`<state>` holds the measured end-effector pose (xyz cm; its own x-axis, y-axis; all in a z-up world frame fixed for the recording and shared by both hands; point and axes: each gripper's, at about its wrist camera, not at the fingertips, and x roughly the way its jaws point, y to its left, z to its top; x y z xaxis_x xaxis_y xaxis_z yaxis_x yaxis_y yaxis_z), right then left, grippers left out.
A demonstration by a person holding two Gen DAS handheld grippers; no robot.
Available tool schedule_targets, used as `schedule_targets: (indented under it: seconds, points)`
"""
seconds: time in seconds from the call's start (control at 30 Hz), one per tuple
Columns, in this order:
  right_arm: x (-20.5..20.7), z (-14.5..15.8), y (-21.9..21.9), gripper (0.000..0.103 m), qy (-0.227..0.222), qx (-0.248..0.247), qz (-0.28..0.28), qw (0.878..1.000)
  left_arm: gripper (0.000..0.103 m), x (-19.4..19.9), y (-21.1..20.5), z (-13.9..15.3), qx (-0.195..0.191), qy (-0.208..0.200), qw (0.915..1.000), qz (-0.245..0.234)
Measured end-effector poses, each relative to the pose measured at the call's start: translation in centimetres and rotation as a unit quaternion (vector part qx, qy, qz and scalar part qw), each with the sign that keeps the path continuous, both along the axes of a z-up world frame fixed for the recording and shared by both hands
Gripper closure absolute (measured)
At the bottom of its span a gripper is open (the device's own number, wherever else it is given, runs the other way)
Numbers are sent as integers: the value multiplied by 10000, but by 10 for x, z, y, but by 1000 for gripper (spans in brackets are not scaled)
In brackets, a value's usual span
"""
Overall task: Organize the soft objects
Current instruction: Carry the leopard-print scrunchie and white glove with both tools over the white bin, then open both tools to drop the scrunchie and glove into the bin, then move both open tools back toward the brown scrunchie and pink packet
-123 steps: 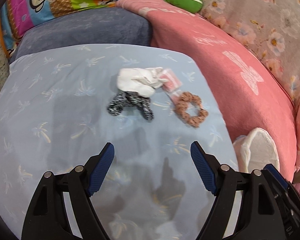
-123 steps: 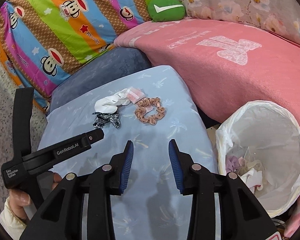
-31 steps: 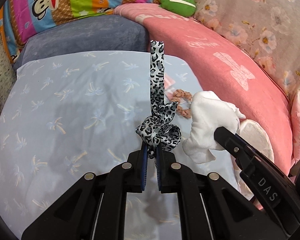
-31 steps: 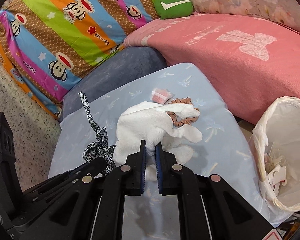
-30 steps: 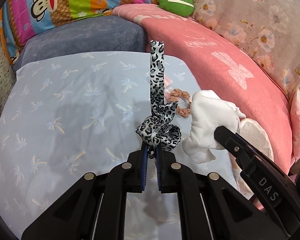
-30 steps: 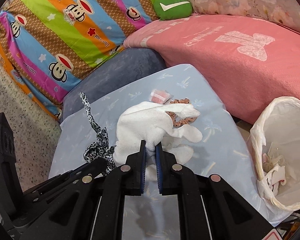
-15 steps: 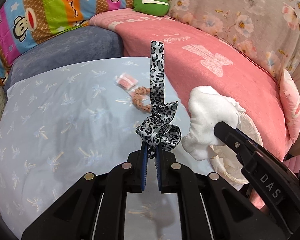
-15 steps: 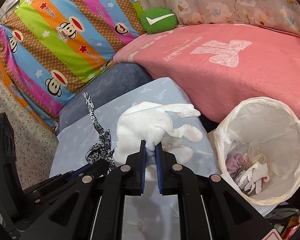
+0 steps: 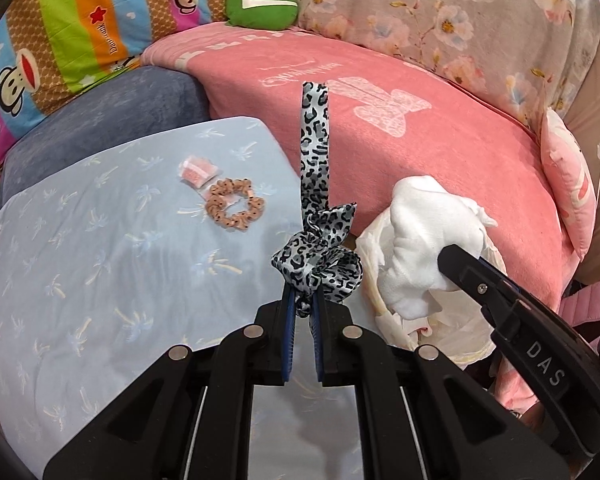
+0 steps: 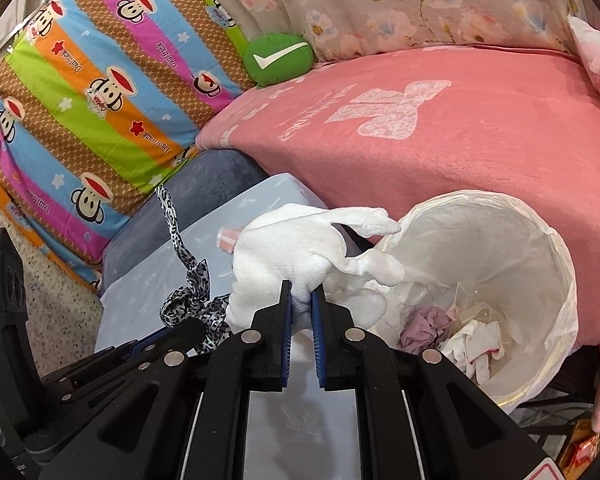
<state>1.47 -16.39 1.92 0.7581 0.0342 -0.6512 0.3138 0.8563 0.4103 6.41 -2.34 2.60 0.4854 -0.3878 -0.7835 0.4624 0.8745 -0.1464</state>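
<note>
The left tool [image 9: 303, 305] is pinched tight on a leopard-print hair tie [image 9: 315, 264], gripping its bunched, knotted part while one long tail of the ribbon sticks straight up from the jaws. Just to its right, the right tool [image 10: 301, 300] is clamped on a white glove [image 10: 296, 256], whose limp fingers [image 10: 364, 220] point out toward the white-lined waste bin [image 10: 556, 264]. The glove hangs at the near rim of that bin, over the gap between it and the light blue palm-print surface [image 9: 100, 280]. Inside the bin lie a crumpled mauve scrap and some white and pale pieces. Both held things are lifted clear of the blue surface, where two items lie close together near its far edge: a brown dotted scrunchie [image 9: 235, 209] and, just behind it, a small pink packet [image 9: 198, 170]. A pink blanket [image 9: 440, 160] with a white bow motif covers the bed beyond, a green cushion with a white tick [image 10: 279, 57] sits at its far end, and a striped monkey-print quilt [image 10: 92, 92] rises at the left.
</note>
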Motion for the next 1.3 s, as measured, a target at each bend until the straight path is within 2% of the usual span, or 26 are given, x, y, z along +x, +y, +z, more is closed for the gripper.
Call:
schedule_targets:
  seconds: [0.27, 0.73, 0.8, 0.87, 0.97, 1.07, 1.13, 1.3]
  points:
    - [-17, -6, -30, 93, 38, -35, -337, 9994, 94, -6, -33, -2, 30, 31, 9993, -372]
    - [-39, -20, -86, 93, 202, -49, -974, 9950, 91, -10, -90, -7, -225, 231, 9945, -999]
    - [-41, -22, -90, 92, 218, -44, -1014, 9946, 80, -10, -96, -7, -244, 215, 9939, -1051]
    - [-42, -23, -93, 92, 225, -43, -1040, 9943, 58, -11, -100, -6, -280, 161, 9935, -1090]
    - [-41, -24, -96, 88, 243, -66, -1075, 9939, 39, -15, -102, -1, -323, -55, 9935, -1092]
    - [-40, -24, -95, 87, 231, -85, -1091, 9937, 34, -14, -102, 0, -320, -132, 9940, -1041]
    - [-39, -24, -94, 82, 225, -88, -1086, 9938, 34, -11, -100, -1, -307, -113, 9945, -996]
    - [-36, -23, -92, 78, 209, -68, -1061, 9941, 34, -5, -89, -5, -287, -36, 9964, -794]
